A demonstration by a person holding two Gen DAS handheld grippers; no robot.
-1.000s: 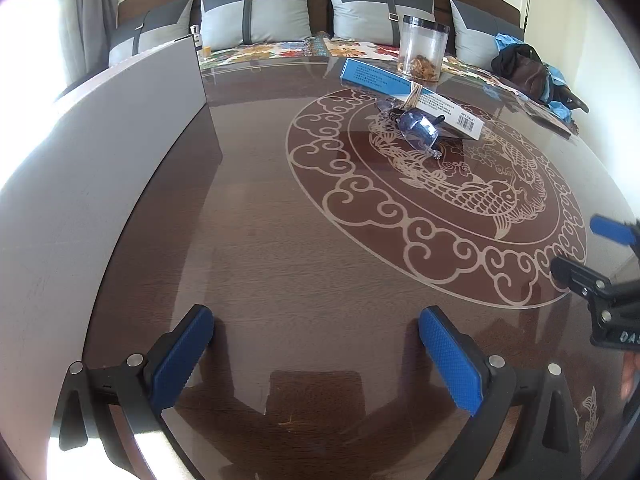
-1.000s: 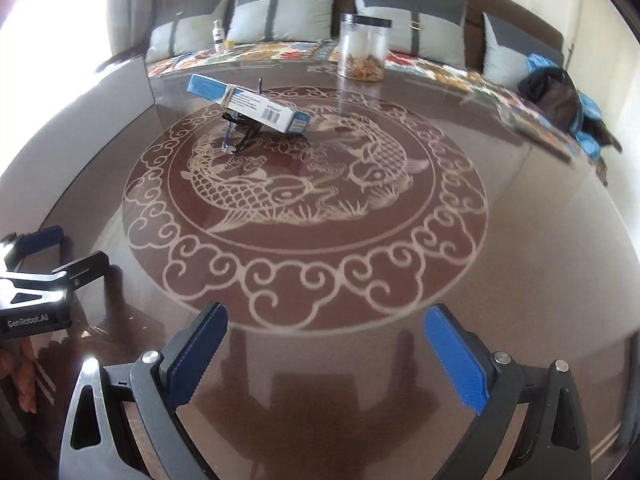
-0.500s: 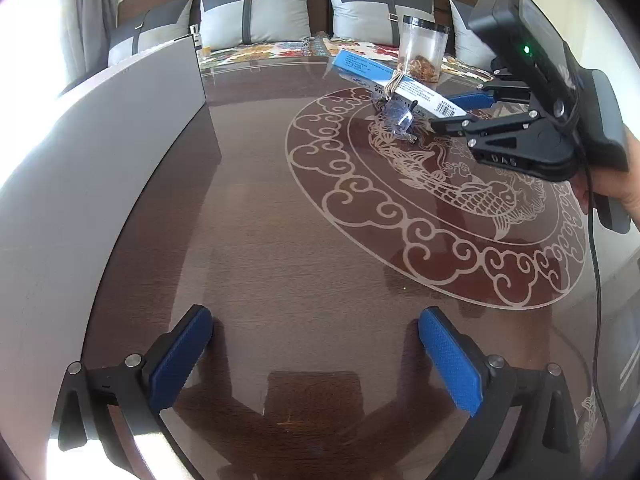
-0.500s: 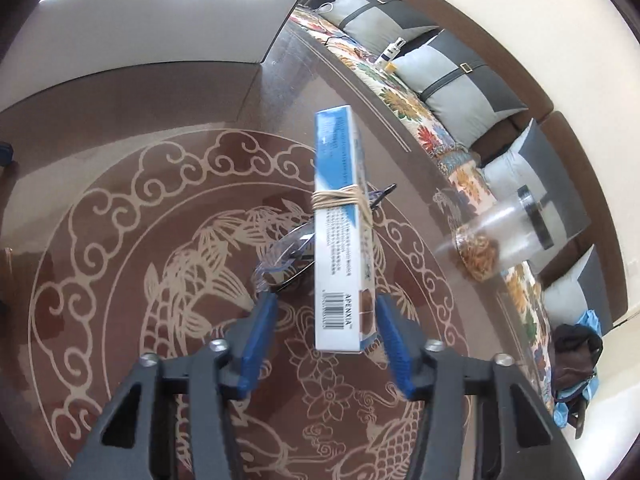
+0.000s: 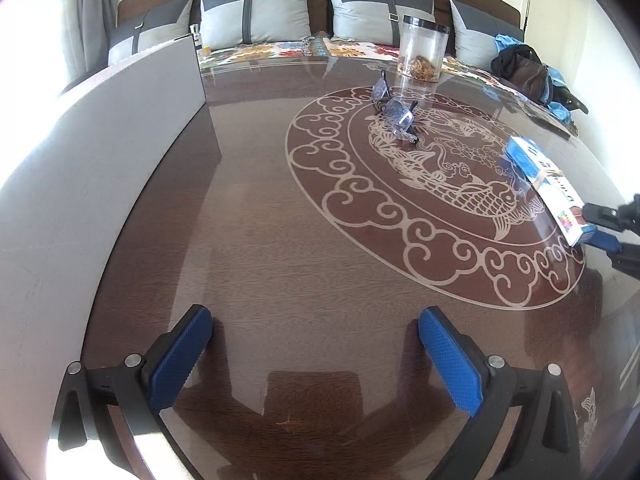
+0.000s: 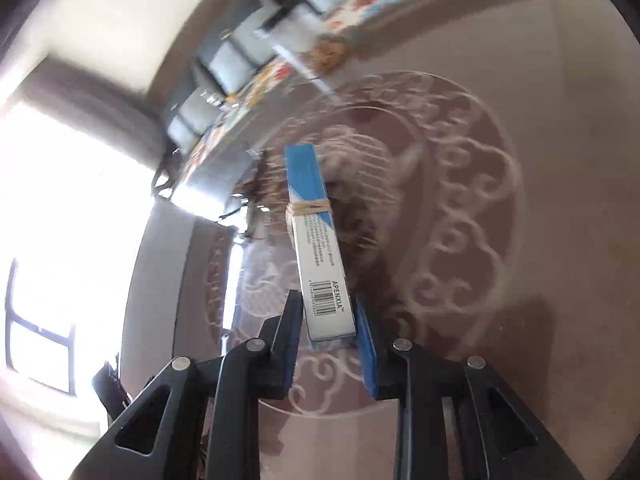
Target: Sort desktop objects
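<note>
My right gripper (image 6: pixel 329 316) is shut on the near end of a long blue and white box (image 6: pixel 316 236) with a rubber band round its middle, held above the table. In the left wrist view the box (image 5: pixel 542 180) and the right gripper (image 5: pixel 592 224) sit at the right edge. A pair of clear glasses (image 5: pixel 394 114) lies on the far part of the round dark table (image 5: pixel 280 240). My left gripper (image 5: pixel 312 348) is open and empty, low over the table's near side.
A clear jar (image 5: pixel 422 52) with brown contents stands at the table's far edge. A grey board (image 5: pixel 100 152) runs along the left side. A cushioned bench (image 5: pixel 280 24) and a dark bag (image 5: pixel 524 72) lie behind. The right wrist view is motion-blurred.
My right gripper closed on the box, lifted it off the glasses and carried it to the table's right side. The glasses stay in place. The left gripper has not moved.
</note>
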